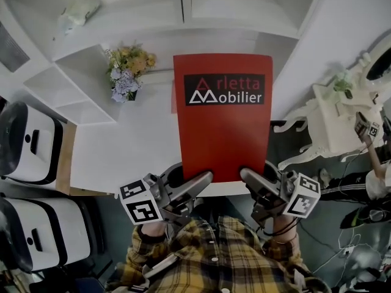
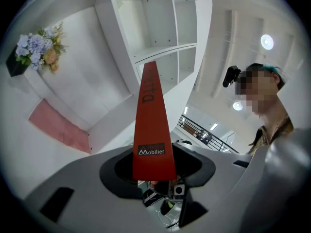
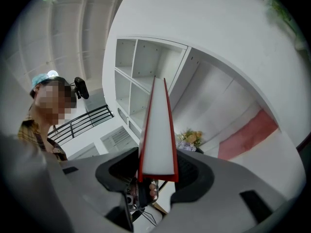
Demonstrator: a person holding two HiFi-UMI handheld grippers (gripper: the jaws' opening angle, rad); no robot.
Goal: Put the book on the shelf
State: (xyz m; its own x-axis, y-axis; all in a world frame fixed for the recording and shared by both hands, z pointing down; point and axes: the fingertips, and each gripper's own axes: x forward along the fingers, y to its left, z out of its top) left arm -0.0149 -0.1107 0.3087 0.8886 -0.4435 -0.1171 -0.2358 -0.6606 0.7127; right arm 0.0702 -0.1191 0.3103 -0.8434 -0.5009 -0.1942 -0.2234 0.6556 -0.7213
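Red book (image 1: 222,118) gripped by left tool (image 1: 194,185) and right tool (image 1: 253,182), both roughly level.

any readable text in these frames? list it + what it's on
"Arletta" over "Mobilier": black label on the red book cover; the first A is faint.
"Mobilier": small label low on the book's spine; the line above it is blurred.
"tta": large letters higher on the spine, rest cut off.
Left hand-held gripper and right hand-held gripper: square markers only, no words.
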